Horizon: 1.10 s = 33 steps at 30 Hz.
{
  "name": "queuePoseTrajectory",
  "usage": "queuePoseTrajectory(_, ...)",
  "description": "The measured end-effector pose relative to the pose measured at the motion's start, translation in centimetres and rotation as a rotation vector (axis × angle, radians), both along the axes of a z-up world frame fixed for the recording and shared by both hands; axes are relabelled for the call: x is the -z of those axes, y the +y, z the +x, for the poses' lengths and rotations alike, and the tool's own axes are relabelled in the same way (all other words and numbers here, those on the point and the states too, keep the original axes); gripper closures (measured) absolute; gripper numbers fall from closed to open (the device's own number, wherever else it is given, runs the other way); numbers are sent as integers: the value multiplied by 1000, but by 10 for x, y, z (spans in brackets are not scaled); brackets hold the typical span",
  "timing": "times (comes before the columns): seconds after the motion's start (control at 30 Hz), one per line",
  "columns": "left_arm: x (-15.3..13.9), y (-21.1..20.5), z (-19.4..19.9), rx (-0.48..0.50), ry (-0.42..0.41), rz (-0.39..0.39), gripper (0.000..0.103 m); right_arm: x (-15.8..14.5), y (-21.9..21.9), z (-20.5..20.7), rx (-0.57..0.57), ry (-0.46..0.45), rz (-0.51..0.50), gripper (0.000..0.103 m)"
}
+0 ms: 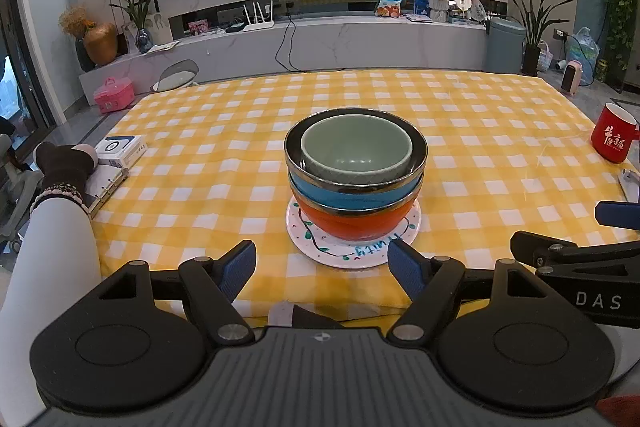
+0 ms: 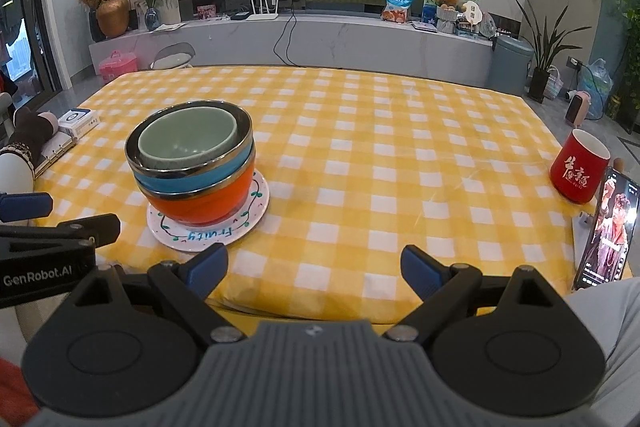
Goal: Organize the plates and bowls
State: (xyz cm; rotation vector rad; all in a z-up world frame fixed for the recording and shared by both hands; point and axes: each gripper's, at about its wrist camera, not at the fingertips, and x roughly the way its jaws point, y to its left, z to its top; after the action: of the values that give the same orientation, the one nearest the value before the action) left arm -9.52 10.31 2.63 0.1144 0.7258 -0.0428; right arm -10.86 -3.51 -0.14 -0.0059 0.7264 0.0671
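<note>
The nested stack of pale green ceramic, blue and orange steel-rimmed bowls (image 1: 355,183) on the round white painted plate (image 1: 320,247) lies straight ahead of the spread, empty left gripper (image 1: 322,265), nearer than the equally spread right gripper (image 2: 314,269)

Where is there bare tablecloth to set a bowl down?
Widest free patch: between the bowl stack on its plate and the red mug. The far side is bare too. Crowded: left edge by binder and box.
</note>
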Motion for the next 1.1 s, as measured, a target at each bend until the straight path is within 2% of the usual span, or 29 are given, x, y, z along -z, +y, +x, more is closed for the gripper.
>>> queuePoseTrajectory(1.1,-6,-2,-2,9,-10,2,15,-2,0,-2,-1,-6,-7,11)
